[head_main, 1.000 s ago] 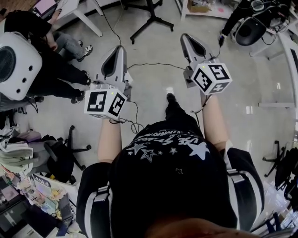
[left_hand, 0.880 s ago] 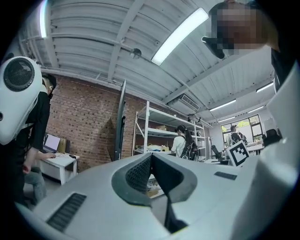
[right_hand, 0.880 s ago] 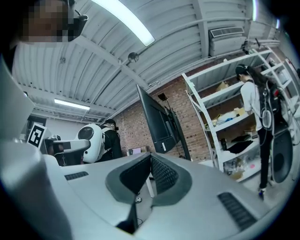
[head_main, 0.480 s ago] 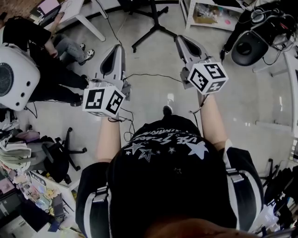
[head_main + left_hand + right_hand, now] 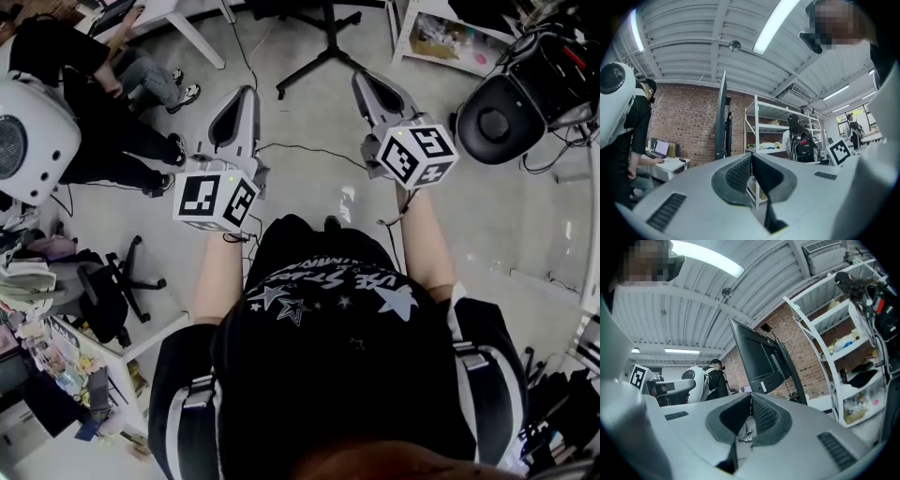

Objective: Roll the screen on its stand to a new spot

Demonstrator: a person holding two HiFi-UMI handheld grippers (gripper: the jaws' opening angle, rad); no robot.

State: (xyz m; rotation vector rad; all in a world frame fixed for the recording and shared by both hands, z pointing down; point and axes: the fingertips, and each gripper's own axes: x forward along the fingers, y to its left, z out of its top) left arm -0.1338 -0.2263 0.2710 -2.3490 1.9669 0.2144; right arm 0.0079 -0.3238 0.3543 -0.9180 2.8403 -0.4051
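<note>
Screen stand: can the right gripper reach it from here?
Probably not yet. The right gripper, jaws shut and empty, is short of the stand, with open floor between them; nothing blocks the way forward.

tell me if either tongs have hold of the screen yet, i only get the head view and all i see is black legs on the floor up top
Observer: No. The left gripper view shows the left tongs shut with nothing between them.
Operator: and the right ones
Observer: The right tongs are shut and empty too, seen in their own view.
Operator: so where's the thing i'm meant to roll
Observer: The right gripper view shows the screen standing upright ahead of the tongs, apart from them.
</note>
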